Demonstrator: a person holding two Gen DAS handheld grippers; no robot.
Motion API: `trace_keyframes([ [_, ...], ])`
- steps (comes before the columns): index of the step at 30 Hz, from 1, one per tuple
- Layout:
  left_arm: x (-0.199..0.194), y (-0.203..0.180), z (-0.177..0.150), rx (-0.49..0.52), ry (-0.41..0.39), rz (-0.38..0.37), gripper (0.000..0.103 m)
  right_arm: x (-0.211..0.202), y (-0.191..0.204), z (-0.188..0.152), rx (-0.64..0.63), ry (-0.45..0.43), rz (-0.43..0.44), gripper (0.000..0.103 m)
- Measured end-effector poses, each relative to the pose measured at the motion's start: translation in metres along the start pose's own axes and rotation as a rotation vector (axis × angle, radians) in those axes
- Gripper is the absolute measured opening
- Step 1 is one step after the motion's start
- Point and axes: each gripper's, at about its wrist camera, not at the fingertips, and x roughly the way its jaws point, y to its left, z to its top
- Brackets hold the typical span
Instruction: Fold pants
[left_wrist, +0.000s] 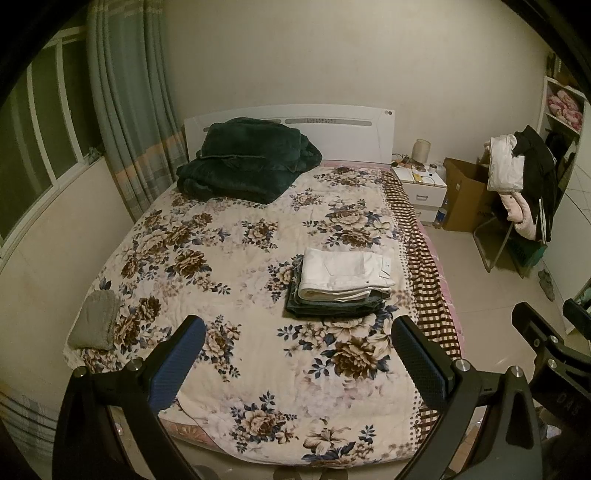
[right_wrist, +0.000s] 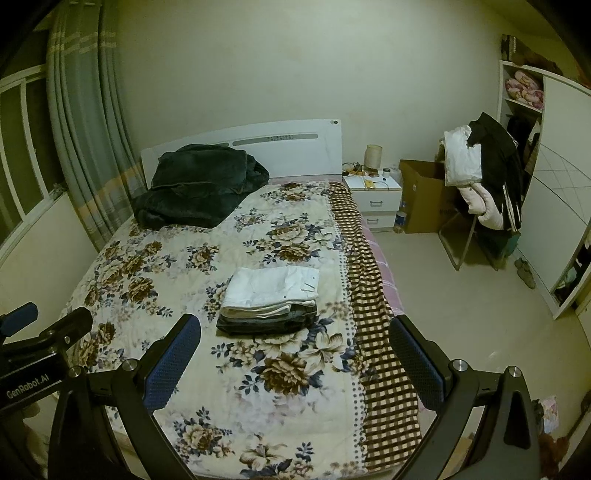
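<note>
Both tongs, left gripper (left_wrist: 298, 345) and right gripper (right_wrist: 295, 343), hovering wide open, gripping nothing. Folded white pants (left_wrist: 345, 271) lying atop jeans stack (left_wrist: 332, 304), near bed's (left_wrist: 221, 251) right edge.

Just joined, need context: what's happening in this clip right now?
Pants folding on a bed. Both tongs, left and right, are open and empty above the floral bedspread. A folded stack lies near the bed's right side, white pants on top of darker ones. A small grey folded item lies at the left edge.
</note>
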Motion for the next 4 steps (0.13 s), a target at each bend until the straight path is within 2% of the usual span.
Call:
trace_keyframes([
  [4,-0.0007,0.0012,0.0011,0.000,-0.004,-0.001,0.103,-0.0008,-0.0005,-0.0010,0.006,0.001,-0.003,0.103],
])
